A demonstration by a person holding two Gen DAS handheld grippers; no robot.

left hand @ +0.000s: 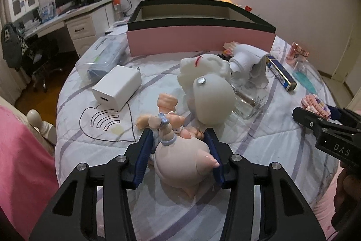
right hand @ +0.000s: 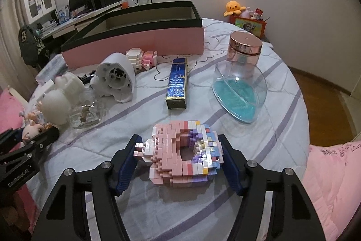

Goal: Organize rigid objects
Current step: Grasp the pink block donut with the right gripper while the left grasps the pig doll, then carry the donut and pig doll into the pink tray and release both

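A small doll point(left hand: 180, 157) with a pale pink body lies on the bed quilt point(left hand: 90, 146). My left gripper point(left hand: 178, 134) is closed around it, and both blue pads touch its sides. A pink, white and pastel brick model point(right hand: 185, 155) lies on the quilt between the fingers of my right gripper point(right hand: 179, 139), whose pads press on its two ends. The pink box with a black rim point(left hand: 200, 37) stands open behind the objects. Each gripper also shows at the edge of the other view: the right gripper point(left hand: 327, 128), and the left gripper point(right hand: 29, 146).
On the quilt lie a white charger block point(left hand: 117, 87), a white figure head point(left hand: 209, 94), a glass ashtray point(right hand: 85, 114), a white ribbed housing point(right hand: 115, 78), a blue carton point(right hand: 177, 85), a heart dish with teal filling point(right hand: 239, 94), a copper-lidded jar point(right hand: 244, 49) and a smaller brick model point(right hand: 142, 59).
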